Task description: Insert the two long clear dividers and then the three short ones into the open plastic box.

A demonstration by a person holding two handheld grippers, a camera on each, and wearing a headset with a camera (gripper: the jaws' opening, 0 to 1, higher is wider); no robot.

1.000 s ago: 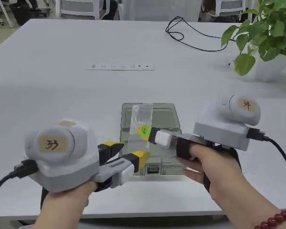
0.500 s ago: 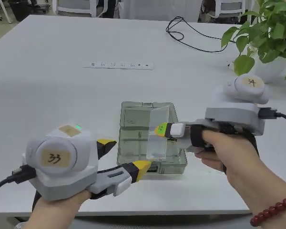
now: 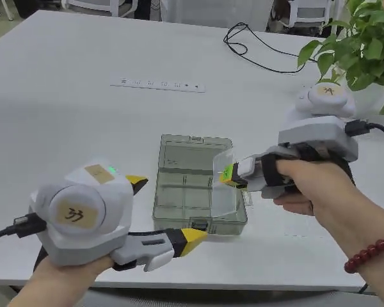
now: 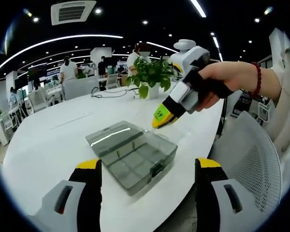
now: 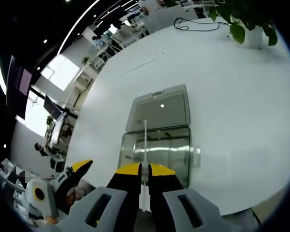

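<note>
The right hand-held gripper (image 3: 225, 174) is clamped on the edge of a clear divider (image 3: 227, 198), which hangs just over the right side of the open plastic box (image 3: 173, 220) on the bench (image 3: 83, 128). Pinched so thinly, the sheet could twist in the jaws, miss its slots and jam or shove the light box. The right hand (image 3: 313, 188) reaches in from the right, pointing left. The left hand-held gripper (image 3: 166, 209) hovers, jaws apart, by the box's near left corner.

White table (image 3: 64, 77), potted plant (image 3: 365, 38), white mesh chair (image 4: 253, 159), curved ceiling light strip (image 4: 63, 40).
</note>
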